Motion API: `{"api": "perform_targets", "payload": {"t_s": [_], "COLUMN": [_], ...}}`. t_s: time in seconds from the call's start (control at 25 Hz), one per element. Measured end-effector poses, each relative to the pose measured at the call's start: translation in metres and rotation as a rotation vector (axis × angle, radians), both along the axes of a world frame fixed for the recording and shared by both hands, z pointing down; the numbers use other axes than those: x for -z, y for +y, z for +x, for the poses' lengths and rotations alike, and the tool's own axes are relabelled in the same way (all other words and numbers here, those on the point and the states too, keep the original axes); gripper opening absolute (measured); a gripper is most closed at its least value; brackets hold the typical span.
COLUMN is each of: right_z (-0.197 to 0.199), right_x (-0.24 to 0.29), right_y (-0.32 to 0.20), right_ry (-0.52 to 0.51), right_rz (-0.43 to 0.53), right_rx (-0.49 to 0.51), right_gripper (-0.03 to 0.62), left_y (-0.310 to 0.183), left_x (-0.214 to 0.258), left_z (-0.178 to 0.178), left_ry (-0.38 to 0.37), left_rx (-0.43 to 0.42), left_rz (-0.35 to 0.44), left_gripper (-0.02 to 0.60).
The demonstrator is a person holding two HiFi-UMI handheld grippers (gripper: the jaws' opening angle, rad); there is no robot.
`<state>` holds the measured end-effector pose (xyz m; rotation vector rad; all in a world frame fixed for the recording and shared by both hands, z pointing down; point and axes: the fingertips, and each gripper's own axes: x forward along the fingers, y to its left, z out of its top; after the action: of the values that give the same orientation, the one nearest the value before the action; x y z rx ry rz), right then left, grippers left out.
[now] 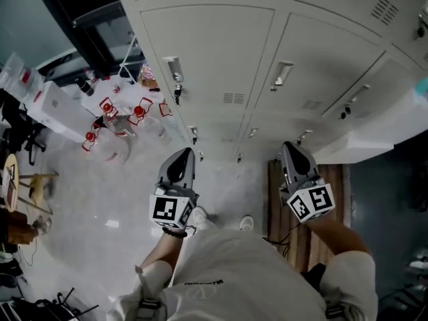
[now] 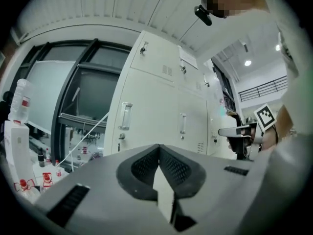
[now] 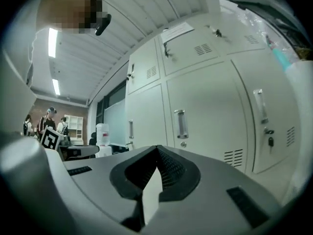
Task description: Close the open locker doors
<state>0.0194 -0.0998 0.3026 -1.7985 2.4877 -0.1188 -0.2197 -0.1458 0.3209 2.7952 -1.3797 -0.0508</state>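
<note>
1. Left gripper [image 1: 181, 159] and right gripper [image 1: 295, 151]: jaws clenched, empty, facing the lockers [image 1: 214, 52].
2. Open locker door [image 1: 378, 134]: swung outward, right of the right gripper, which is the nearer one.

Off-white lockers [image 1: 214, 52], grey left gripper [image 1: 182, 154] and right gripper [image 1: 290, 146] with black-and-white square markers, white shirt [image 1: 234, 273]

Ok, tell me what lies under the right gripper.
A brown wooden board lies on the floor below the right gripper, by the lockers. The gripper and forearm cover part of it.
</note>
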Motion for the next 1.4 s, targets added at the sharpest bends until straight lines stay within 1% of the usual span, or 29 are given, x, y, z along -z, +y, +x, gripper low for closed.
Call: {"api": "perform_targets", "payload": {"t_s": [0.08, 0.2, 0.36, 0.56, 0.84, 1.04, 1.24, 1.4], "right_z": [0.018, 0.038, 0.061, 0.077, 0.08, 0.083, 0.084, 0.083], "right_x": [0.018, 0.034, 0.034, 0.034, 0.03, 0.033, 0.028, 0.029], "right_y": [0.016, 0.035, 0.053, 0.06, 0.057, 0.052, 0.051, 0.049], "right_ry": [-0.025, -0.031, -0.05, -0.044, -0.024, -0.042, -0.052, -0.023], "right_rz": [0.028, 0.065, 0.081, 0.103, 0.1, 0.084, 0.083, 0.084], "right_rx": [-0.037, -0.079, -0.126, -0.152, -0.141, -0.134, -0.148, -0.137], "right_gripper": [0.011, 0.011, 0.011, 0.009, 0.009, 0.009, 0.009, 0.009], "left_y": [0.008, 0.015, 0.019, 0.017, 0.017, 0.016, 0.016, 0.016], "left_x": [0.019, 0.04, 0.046, 0.048, 0.051, 0.053, 0.05, 0.05], "left_z": [0.015, 0.036, 0.061, 0.069, 0.078, 0.087, 0.09, 0.093], "left_ry": [0.007, 0.028, 0.025, 0.025, 0.022, 0.02, 0.026, 0.025], "left_rx": [-0.029, -0.054, -0.075, -0.063, -0.067, -0.078, -0.088, -0.099], "left_rz": [0.04, 0.074, 0.112, 0.125, 0.124, 0.119, 0.118, 0.12], "left_gripper": [0.005, 0.005, 0.005, 0.005, 0.005, 0.005, 0.005, 0.005]}}
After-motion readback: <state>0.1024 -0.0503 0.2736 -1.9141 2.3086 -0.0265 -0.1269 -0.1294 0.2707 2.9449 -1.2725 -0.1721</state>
